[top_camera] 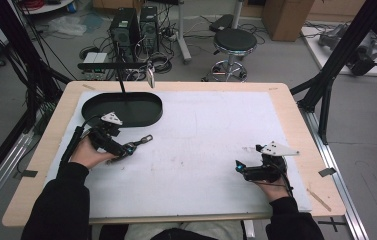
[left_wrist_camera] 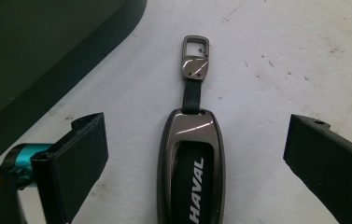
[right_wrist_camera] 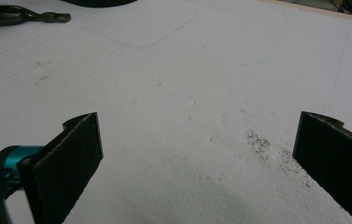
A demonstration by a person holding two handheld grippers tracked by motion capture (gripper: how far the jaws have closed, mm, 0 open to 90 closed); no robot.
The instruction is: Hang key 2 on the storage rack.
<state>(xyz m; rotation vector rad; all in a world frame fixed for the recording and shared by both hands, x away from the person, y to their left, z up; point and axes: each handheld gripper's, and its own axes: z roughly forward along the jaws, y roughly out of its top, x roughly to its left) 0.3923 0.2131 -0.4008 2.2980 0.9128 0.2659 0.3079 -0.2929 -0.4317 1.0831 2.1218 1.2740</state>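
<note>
A dark metal car key fob (left_wrist_camera: 190, 163) marked HAVAL lies flat on the white mat, its strap and metal clasp (left_wrist_camera: 195, 58) pointing away from me. My left gripper (left_wrist_camera: 194, 154) is open, one jaw on each side of the fob and neither touching it. From above, the fob (top_camera: 138, 142) lies just past the left gripper (top_camera: 126, 148), near the black tray (top_camera: 121, 108). At the mat's right side my right gripper (top_camera: 238, 166) hovers open with nothing between its jaws (right_wrist_camera: 197, 154). The fob (right_wrist_camera: 19, 17) lies far off at the top left of the right gripper view.
A black oval tray (left_wrist_camera: 47, 56) sits at the back left of the white mat (top_camera: 201, 135), with a thin black stand (top_camera: 121, 75) rising beside it. The wooden table edge (top_camera: 296, 115) frames the mat. Computers, cables and a stool (top_camera: 233, 45) stand on the floor beyond.
</note>
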